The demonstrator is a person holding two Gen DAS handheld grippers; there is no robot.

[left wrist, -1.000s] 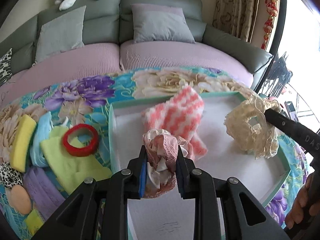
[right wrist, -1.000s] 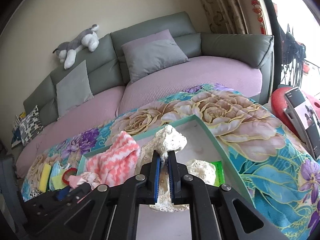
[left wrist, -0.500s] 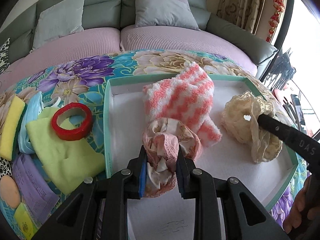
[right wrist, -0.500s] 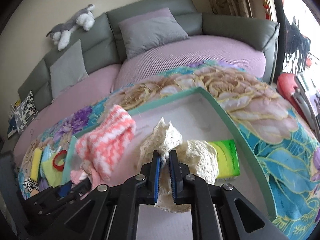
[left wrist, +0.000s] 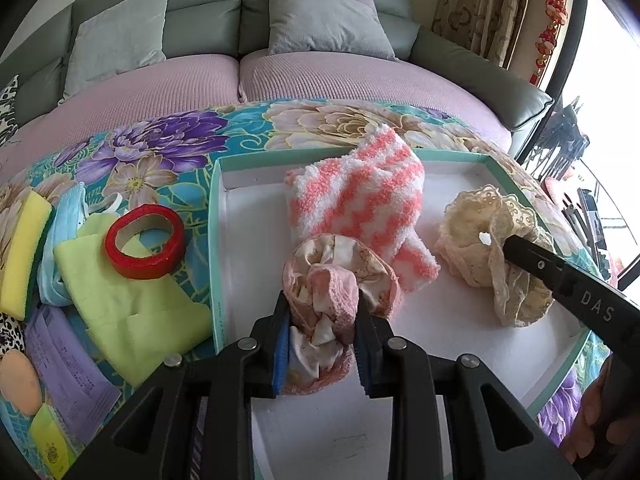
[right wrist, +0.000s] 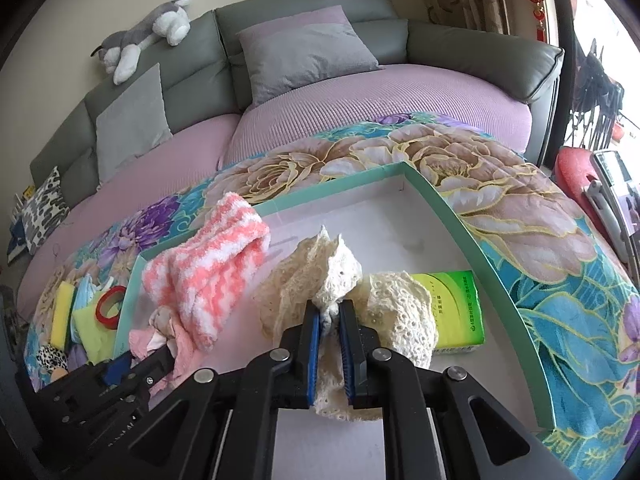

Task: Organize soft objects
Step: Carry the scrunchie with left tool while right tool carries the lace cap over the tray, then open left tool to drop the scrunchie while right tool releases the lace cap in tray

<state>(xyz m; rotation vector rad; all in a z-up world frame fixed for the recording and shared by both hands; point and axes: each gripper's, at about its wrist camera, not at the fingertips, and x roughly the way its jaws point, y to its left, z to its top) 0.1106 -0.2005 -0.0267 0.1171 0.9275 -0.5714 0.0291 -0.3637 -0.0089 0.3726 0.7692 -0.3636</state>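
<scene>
Left to right across the floral-cloth desk [left wrist: 168, 140]:

- Left edge, outside the tray: yellow sponge [left wrist: 22, 248], blue cloth [left wrist: 64, 236], green cloth [left wrist: 132, 312] with red tape roll [left wrist: 146, 242] on top, purple packet [left wrist: 64, 364]. Untouched, nearer the left hand.
- Teal-rimmed white tray [left wrist: 216, 240] fills the desk's middle and right.
- Left tool [left wrist: 322, 346]: jaws part-open, just been easing wider, pads on both sides of the pink scrunchie [left wrist: 340, 276]. Scrunchie's far loop looks to rest on the tray floor, near the tray's near-left side; lower fold hangs between the jaws. Contact looks light, so probably a release in progress.
- Pink-and-white fluffy sock [left wrist: 360, 200] lies just beyond, long axis running from the tray's far edge toward its near edge, toe touching the scrunchie.
- Right tool [right wrist: 329, 350]: jaws almost shut, thin fold of the cream lace scrunchie [right wrist: 320, 272] pinched between them. Bulk sits on the tray floor right of the sock, against a green tissue pack [right wrist: 456, 308] by the tray's right wall.

Key relation: both scrunchies already inside the tray, straight ahead of their tools. Next likely open fully, back out up and toward the near edge. Risk: lace snagging on the pads.
</scene>
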